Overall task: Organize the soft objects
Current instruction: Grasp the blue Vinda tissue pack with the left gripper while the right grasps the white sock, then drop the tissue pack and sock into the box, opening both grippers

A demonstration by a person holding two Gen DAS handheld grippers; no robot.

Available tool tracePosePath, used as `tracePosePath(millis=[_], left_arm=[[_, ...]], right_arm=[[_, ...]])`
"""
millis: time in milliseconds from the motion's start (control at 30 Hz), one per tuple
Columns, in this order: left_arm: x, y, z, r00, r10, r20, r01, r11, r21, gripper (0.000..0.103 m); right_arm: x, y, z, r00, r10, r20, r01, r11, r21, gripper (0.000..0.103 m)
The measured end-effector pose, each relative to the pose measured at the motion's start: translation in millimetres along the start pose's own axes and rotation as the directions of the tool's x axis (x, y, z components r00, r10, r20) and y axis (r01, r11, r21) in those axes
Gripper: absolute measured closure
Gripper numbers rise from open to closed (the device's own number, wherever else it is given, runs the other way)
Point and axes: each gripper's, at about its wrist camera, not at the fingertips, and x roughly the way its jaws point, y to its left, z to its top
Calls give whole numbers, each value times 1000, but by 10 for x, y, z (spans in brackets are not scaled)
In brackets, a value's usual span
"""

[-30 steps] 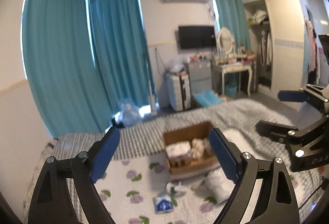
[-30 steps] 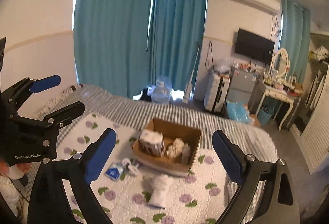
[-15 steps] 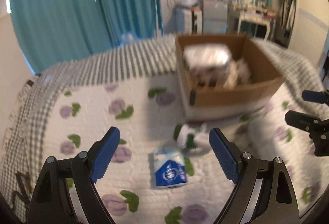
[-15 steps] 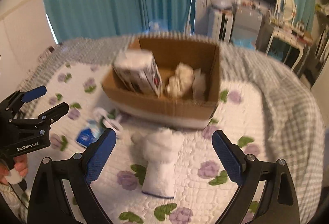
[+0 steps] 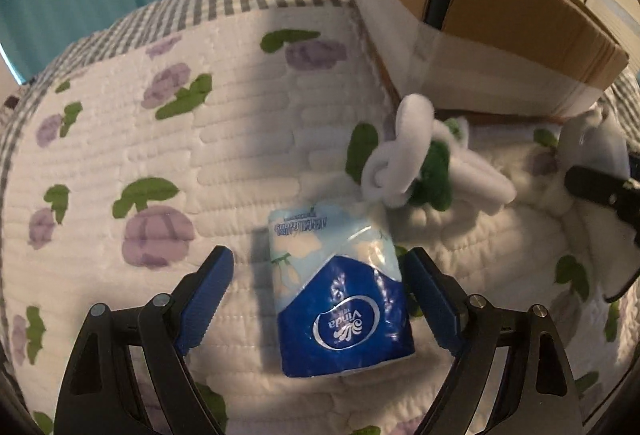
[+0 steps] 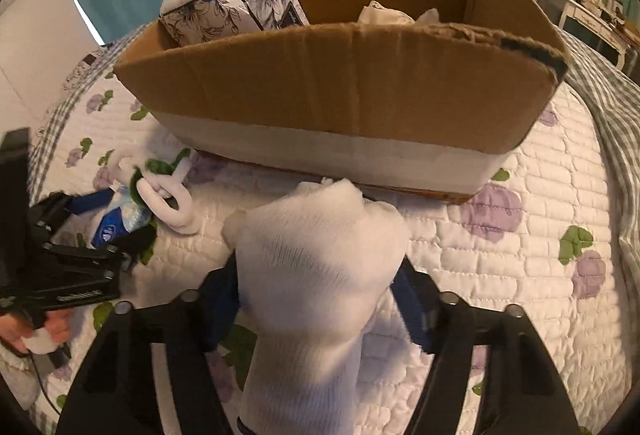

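On the bed's quilt point(image 5: 224, 163), the left hand-held gripper point(image 5: 320, 299) stood wide open around the blue tissue pack point(image 5: 340, 291), one finger near each side and neither clearly touching, apparently lined up to pinch it across its width. The right hand-held gripper point(image 6: 316, 299) had its fingers against both sides of the rolled white sock point(image 6: 316, 275); whether they were squeezing it I could not tell. The sock lay just in front of the cardboard box point(image 6: 352, 95), which already held a flowered tissue package point(image 6: 236, 7), so a short lift over the near wall looked like the plan. A white and green plush toy point(image 5: 424, 163) lay between pack and box, close enough to snag, while open quilt lay to the left.
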Motion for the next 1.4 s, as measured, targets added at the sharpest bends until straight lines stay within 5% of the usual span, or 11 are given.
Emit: tracePosePath(millis=[100,233,500,767,1167,1400], left_arm=[[-17,-23,-24,1000,-5,6,5,1000,7,20],[-67,-35,-47,999,-37,-11,37,999,3,50],[-511,-131,-129,1000,-3,2,3,1000,9,51],[-1354,-304,30,990,37,138,-45,997,59,51],[-2514,-765,584,911,-21,412,-32,992,123,51],[-2616,-801,1185,881,-76,466,46,996,76,51]], right_arm=[[-56,19,-15,1000,3,15,-3,1000,-14,47],[-155,10,-44,1000,8,26,-7,1000,-5,50],[-770,71,-115,995,-10,95,11,1000,-10,53],[-1602,202,-134,980,-18,199,25,999,-31,53],[-2727,309,166,921,-19,389,43,998,-54,53],[-2888,215,638,890,-12,456,23,1000,-19,53]])
